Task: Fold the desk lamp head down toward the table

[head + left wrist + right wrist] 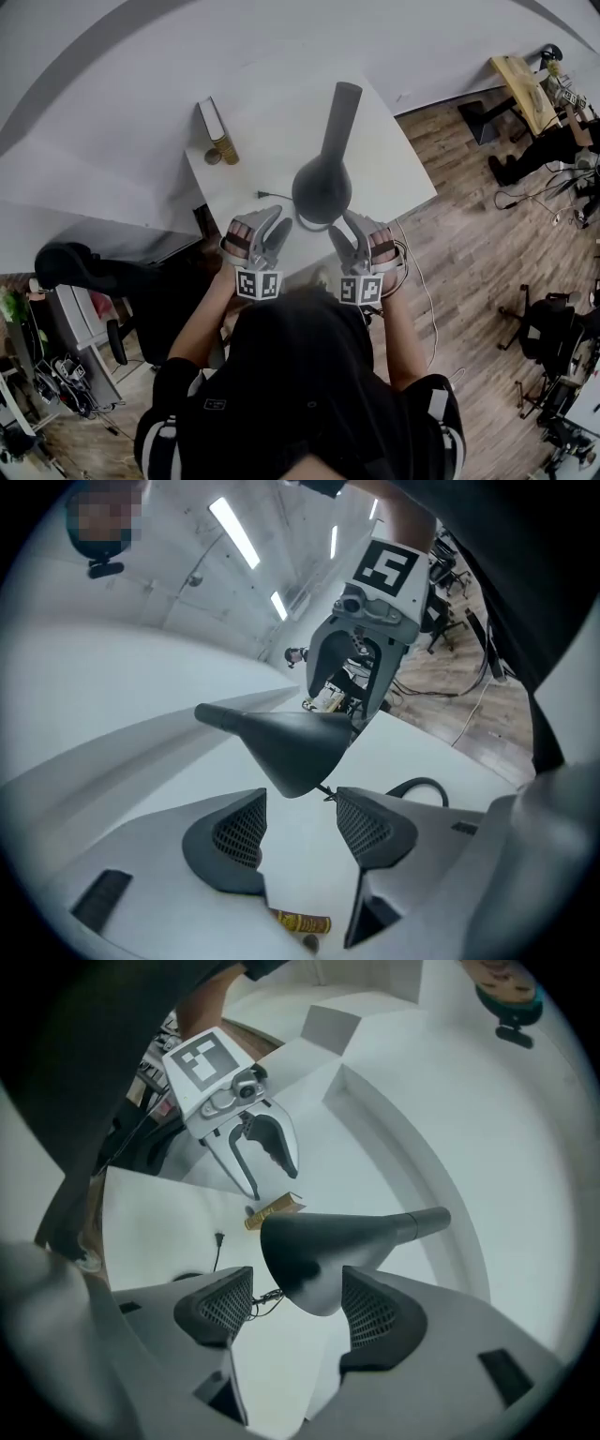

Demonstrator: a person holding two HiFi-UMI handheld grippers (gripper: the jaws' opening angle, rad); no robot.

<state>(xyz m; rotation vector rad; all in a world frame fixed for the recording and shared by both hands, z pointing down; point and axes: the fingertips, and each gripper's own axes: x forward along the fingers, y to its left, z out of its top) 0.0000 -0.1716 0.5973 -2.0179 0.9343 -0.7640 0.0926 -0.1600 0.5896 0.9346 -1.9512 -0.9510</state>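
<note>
The desk lamp's dark grey cone head (322,187) hangs over the white table (394,159), and its stem (340,112) runs away from me. My left gripper (267,225) sits at the head's near left and my right gripper (359,225) at its near right. In the left gripper view the lamp head (286,742) floats just beyond the open left gripper (298,822), untouched. In the right gripper view the lamp head (319,1251) dips between the spread pads of the right gripper (295,1312), with a gap showing on the left side.
A white box (211,120) and a yellow tube (225,150) lie at the table's far left. A black power cord (272,197) trails by the lamp. A black office chair (84,267) stands to the left, and wood floor with cables lies to the right.
</note>
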